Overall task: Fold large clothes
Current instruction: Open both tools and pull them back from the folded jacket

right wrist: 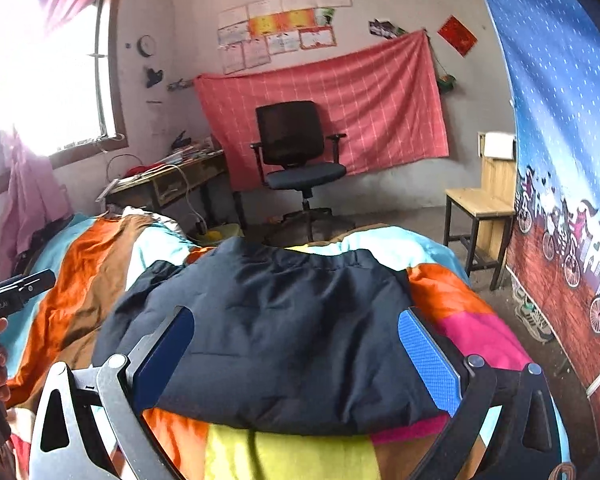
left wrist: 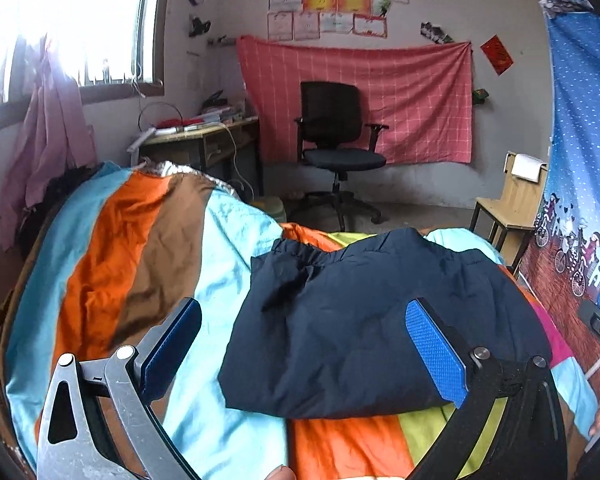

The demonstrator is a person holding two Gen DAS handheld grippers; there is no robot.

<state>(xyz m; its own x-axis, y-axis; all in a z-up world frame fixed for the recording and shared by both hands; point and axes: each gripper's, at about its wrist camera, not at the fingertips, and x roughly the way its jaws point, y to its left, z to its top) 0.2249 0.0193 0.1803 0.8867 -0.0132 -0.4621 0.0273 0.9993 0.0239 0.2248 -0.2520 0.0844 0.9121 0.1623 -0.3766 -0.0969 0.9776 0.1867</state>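
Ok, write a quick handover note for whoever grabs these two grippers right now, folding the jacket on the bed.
Left gripper: open, holding nothing, above the jacket's left part.
Right gripper: open, holding nothing, above the jacket's middle.
Navy jacket: lies on the striped quilt in a compact bundle, elastic hem toward the office chair.
Done: looks folded at least once; sleeves not visible.
Left: probably check it, maybe one more fold or smoothing. No other clothes clearly waiting.

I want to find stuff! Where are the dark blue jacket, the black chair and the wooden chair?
dark blue jacket (right wrist: 284, 328), right wrist view, middle of the fabric.
black chair (left wrist: 342, 158), left wrist view, seat.
wooden chair (right wrist: 478, 202), right wrist view, seat.
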